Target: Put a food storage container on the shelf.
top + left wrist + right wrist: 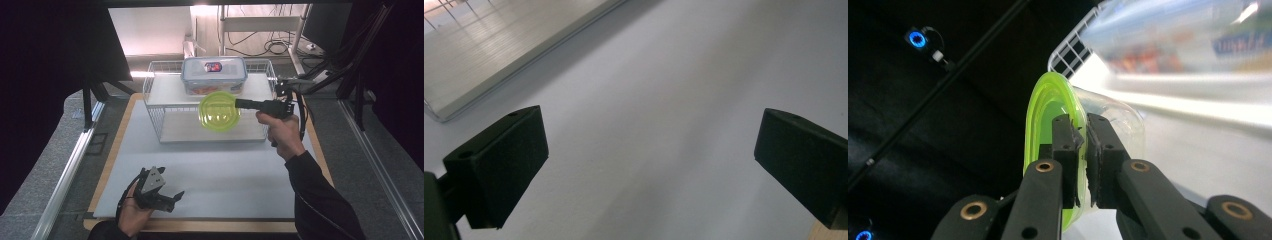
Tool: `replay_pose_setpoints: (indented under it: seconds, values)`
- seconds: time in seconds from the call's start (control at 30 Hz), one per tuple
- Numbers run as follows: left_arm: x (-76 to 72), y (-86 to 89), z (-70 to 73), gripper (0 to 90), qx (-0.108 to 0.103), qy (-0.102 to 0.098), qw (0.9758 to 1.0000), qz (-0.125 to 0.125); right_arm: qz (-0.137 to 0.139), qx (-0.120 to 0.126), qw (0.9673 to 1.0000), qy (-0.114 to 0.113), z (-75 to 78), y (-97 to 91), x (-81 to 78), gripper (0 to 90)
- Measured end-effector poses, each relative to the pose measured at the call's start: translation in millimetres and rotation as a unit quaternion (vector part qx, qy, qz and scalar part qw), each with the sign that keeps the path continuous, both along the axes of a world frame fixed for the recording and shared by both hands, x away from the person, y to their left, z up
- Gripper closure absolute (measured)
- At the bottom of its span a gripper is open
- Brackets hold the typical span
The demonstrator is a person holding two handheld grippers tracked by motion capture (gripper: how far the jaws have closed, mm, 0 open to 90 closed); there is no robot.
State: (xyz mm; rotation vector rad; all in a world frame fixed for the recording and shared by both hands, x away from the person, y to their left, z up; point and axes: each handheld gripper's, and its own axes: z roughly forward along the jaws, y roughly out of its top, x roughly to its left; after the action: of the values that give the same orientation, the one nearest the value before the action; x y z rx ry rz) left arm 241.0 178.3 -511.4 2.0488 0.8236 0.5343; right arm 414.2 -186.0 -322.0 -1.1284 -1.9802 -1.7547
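A round clear container with a lime-green lid hangs in the air in front of the wire rack, tipped on its side with the lid facing me. My right gripper comes in from the right and is shut on the container's rim. In the right gripper view the gripper has one pad on the green lid and the other on the clear wall. My left gripper rests low on the white mat near the front edge. Its jaws stand wide apart with nothing between them.
On the rack's upper shelf sits a rectangular clear box with a blue-rimmed lid. Below it is the rack's lower shelf. The mat lies on a wooden table. Metal rails run along both sides, with dark frames and cables behind.
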Motion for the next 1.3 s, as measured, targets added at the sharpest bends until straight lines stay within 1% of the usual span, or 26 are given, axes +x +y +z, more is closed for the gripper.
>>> replay_pose_setpoints:
  seconds: [0.03,0.1,0.13,0.17,0.2,0.23,0.33,0.37,0.4,0.43,0.5,0.53,0.6,0.63,0.73,0.77,0.8,0.83,0.9,0.93,1.03,1.13,1.2,1.23,1.27,1.3]
  values:
    - [0.0,0.0,0.0,0.7,0.0,0.0,1.0,0.0,0.0,0.0,1.0,0.0,0.0,0.0,0.0,84.2]
    - [0.6,1.6,0.3,0.7,-0.004,0.001,1.0,-0.001,-0.006,0.009,0.9999,-0.006,13.1,-1.5,4.4,84.2]
    - [0.6,1.5,0.2,0.7,-0.005,0.002,1.0,-0.001,-0.006,0.009,0.9999,-0.006,13.1,-1.5,4.4,84.2]
    - [0.3,1.2,0.3,0.7,-0.003,0.003,1.0,-0.002,-0.008,0.012,0.9999,-0.006,17.5,-1.9,5.9,84.2]
    - [0.2,0.9,0.4,0.6,-0.002,0.003,1.0,-0.002,-0.013,0.015,0.9998,-0.009,26.8,-2.0,9.7,84.2]
    - [0.0,0.5,0.3,0.6,-0.003,0.003,1.0,-0.002,-0.013,0.015,0.9998,-0.009,26.8,-2.0,9.7,84.2]
    - [0.0,0.6,0.2,0.6,-0.003,0.003,1.0,-0.002,-0.023,0.017,0.9995,-0.011,41.1,-1.1,17.3,84.2]
    - [0.0,0.8,0.3,0.6,-0.004,0.004,1.0,-0.002,-0.023,0.017,0.9995,-0.011,41.1,-1.1,17.3,84.2]
    - [0.0,1.0,0.4,0.7,-0.004,0.004,1.0,-0.003,-0.031,0.02,0.9993,-0.009,48.5,-0.4,24.3,84.2]
    - [-0.1,1.1,0.5,0.7,-0.004,0.004,1.0,-0.003,-0.031,0.02,0.9993,-0.009,48.5,-0.4,24.3,84.2]
    - [0.0,1.5,0.6,0.6,-0.006,0.004,1.0,-0.004,-0.041,0.018,0.999,-0.009,54.7,0.3,31.3,84.2]
    - [0.1,1.6,0.5,0.6,-0.006,0.005,1.0,-0.004,-0.051,0.019,0.9985,-0.008,60.4,1.4,38.4,84.2]
    - [0.2,1.7,0.4,0.6,-0.006,0.006,1.0,-0.005,-0.054,0.018,0.9983,-0.01,62.1,2.0,41.1,84.2]
    - [0.0,1.7,0.6,0.6,-0.007,0.004,0.9999,-0.006,-0.064,0.015,0.9978,-0.009,66.8,4.6,49.3,84.2]
    - [-0.1,1.8,0.8,0.6,-0.007,0.003,0.9999,-0.006,-0.071,0.013,0.9974,-0.008,69.3,6.8,55.7,84.2]
    - [-0.1,2.0,0.9,0.6,-0.007,0.003,0.9999,-0.007,-0.077,0.012,0.997,-0.003,71.1,10.0,63.0,84.2]
    - [-0.2,2.1,1.1,0.6,-0.008,0.003,0.9999,-0.007,-0.077,0.012,0.997,-0.003,71.1,10.0,63.0,84.2]
    - [-0.3,2.1,1.3,0.6,-0.009,0.003,0.9999,-0.007,-0.085,0.01,0.9963,0.0,71.9,13.8,71.4,84.1]
    - [-0.5,2.2,1.4,0.7,-0.01,0.002,0.9999,-0.008,-0.088,0.011,0.996,0.0,71.8,15.2,74.4,84.2]
    - [-0.5,2.3,1.4,0.7,-0.01,0.002,0.9999,-0.008,-0.094,0.011,0.9956,0.003,71.3,18.8,81.6,84.1]
    - [-0.4,2.3,1.2,0.7,-0.011,0.003,0.9999,-0.009,-0.096,0.011,0.9952,0.013,70.3,25.0,90.9,84.1]
    - [-0.4,2.1,1.1,0.7,-0.01,0.003,0.9999,-0.011,-0.101,0.004,0.9947,0.013,69.0,29.4,96.8,84.0]
    - [-0.3,1.9,0.8,0.7,-0.011,0.005,0.9999,-0.012,-0.102,0.012,0.9945,0.017,68.3,32.1,101.6,83.8]
    - [-0.1,1.8,0.6,0.7,-0.01,0.006,0.9999,-0.012,-0.099,0.007,0.995,0.017,68.2,33.5,103.9,83.4]
    - [0.0,1.8,0.5,0.7,-0.01,0.006,0.9998,-0.013,-0.117,-0.012,0.993,0.007,70.1,36.3,105.5,81.4]
    - [0.1,1.7,0.4,0.7,-0.01,0.007,0.9998,-0.013,-0.121,-0.019,0.9924,0.001,70.5,37.2,106.3,80.8]
